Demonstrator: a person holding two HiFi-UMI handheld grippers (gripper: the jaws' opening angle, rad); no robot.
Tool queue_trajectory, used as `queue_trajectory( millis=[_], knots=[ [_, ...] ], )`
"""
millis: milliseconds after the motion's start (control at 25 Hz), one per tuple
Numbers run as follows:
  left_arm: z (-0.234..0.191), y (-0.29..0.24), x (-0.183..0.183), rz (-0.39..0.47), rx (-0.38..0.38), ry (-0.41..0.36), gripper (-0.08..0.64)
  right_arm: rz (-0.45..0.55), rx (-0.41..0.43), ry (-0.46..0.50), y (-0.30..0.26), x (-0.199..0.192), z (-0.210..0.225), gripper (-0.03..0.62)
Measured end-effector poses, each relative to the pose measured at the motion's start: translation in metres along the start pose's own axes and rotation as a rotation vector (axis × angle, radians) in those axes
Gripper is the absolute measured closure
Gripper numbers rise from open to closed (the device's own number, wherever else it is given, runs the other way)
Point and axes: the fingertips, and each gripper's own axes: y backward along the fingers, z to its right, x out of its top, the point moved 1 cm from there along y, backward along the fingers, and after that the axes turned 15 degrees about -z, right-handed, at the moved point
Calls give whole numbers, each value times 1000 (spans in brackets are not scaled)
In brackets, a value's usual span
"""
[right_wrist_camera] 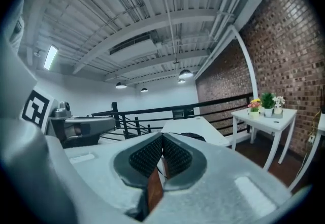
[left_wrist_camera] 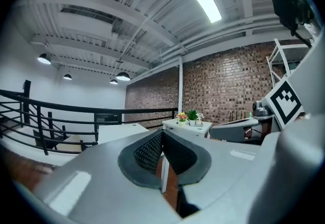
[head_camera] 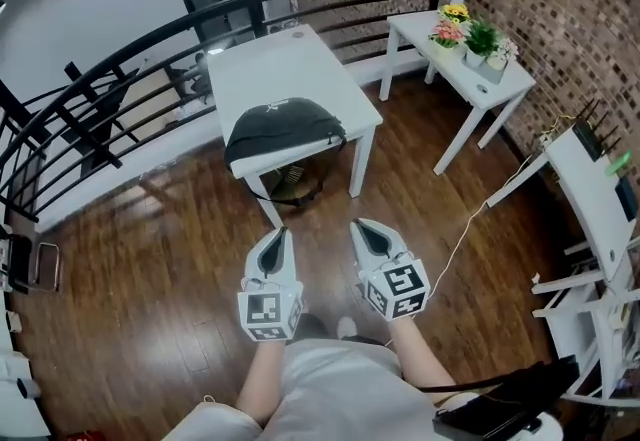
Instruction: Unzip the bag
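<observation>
Left gripper (head_camera: 278, 232) and right gripper (head_camera: 358, 226): smooth grey plastic shells, black ribbed pads. Each gripper view shows its pads pressed together with nothing between them. The black soft fabric bag (head_camera: 285, 124), domed and slumped, lies ahead of both tips and well apart from them, at the near edge of a white square table (head_camera: 300, 59). A pale mark on the bag's top is too small to read. Only the head view shows the glossy dark plank floor (head_camera: 150, 259) under the grippers. The right gripper view catches the bag as a dark sliver just past its tips; the left gripper view shows the tabletop only. Ahead-right is a white narrow side table (head_camera: 470, 79) with potted flowers (head_camera: 455, 24).
</observation>
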Motion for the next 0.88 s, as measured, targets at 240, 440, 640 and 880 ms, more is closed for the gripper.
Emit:
queue_trajectory(
  millis=[240, 440, 640, 880],
  knots=[
    [-51, -104, 23, -24, -47, -1, 541, -50, 9, 16, -102, 24, 32, 600],
    [-94, -189, 61, -38, -127, -27, 541, -34, -70, 17, -176, 78, 70, 600],
    [-117, -254, 73, -80, -180, -40, 541, -82, -144, -5, -223, 89, 109, 600],
    [-109, -326, 32, -220, -216, -35, 541, -192, -207, 0, -270, 55, 174, 600]
  ],
)
